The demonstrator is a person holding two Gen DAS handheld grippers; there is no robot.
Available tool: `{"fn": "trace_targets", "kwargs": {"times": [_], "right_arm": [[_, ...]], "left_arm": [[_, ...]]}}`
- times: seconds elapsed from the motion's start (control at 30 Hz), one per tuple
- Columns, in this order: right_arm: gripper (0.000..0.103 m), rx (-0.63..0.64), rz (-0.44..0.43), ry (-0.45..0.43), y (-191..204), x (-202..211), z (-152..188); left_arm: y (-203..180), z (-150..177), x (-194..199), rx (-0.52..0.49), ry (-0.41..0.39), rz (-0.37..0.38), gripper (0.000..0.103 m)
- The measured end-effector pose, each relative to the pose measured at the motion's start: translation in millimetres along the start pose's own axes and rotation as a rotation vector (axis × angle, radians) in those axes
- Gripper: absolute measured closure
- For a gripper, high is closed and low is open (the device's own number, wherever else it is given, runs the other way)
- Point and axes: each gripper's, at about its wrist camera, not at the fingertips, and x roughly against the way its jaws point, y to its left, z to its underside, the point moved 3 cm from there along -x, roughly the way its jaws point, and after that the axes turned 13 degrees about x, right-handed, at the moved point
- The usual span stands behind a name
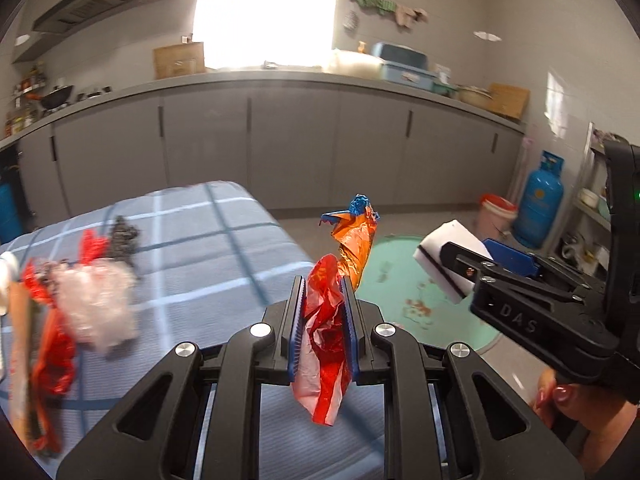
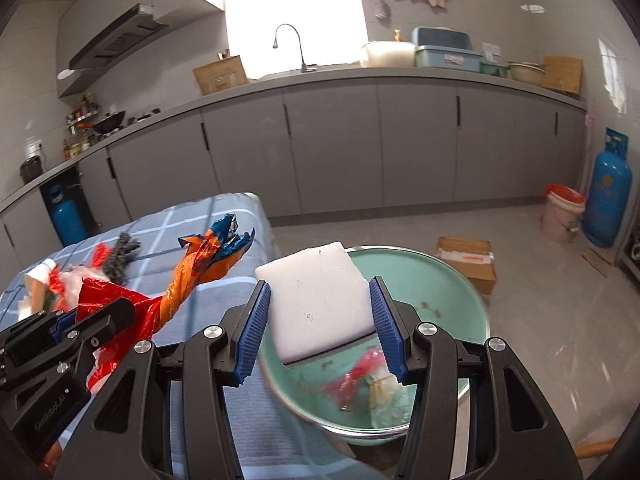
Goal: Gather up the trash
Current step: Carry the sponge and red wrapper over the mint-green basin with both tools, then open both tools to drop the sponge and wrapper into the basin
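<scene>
My left gripper (image 1: 323,286) is shut on a red plastic bag (image 1: 326,344) twisted together with an orange and blue wrapper (image 1: 355,236), held above the table's right edge. It also shows in the right wrist view (image 2: 120,312). My right gripper (image 2: 318,292) is shut on a white foam block (image 2: 320,300) above a green basin (image 2: 440,280). The basin holds red and pale wrappers (image 2: 368,384). More trash (image 1: 94,300) lies on the blue checked tablecloth (image 1: 208,248) at the left.
Grey kitchen cabinets (image 2: 360,140) run along the back wall. A blue gas cylinder (image 2: 610,192), a pink bucket (image 2: 562,212) and a cardboard box (image 2: 468,260) stand on the floor at the right. A dark scrubber (image 1: 124,236) lies on the table.
</scene>
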Motion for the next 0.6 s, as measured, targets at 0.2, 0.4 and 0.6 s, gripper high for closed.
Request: {"fn": "trace_targets", "kwargs": {"times": [0.2, 0.4, 0.6], "right_arm": [[0.052, -0.048, 0.064, 0.04, -29.7, -13.2, 16.2], [0.051, -0.088, 0.089, 0.067, -45.4, -23.9, 26.8], [0.05, -0.114, 0.095, 0.095, -53.8, -33.7, 33.6]], "left_arm": [[-27.2, 9.3, -31.8, -0.031, 0.053, 0.018, 0.085], [-46.6, 18.0, -58.1, -0.067, 0.104, 0.024, 0.085], [-50.3, 25.5, -81.9, -0.075, 0.157, 0.012, 0.081]]}}
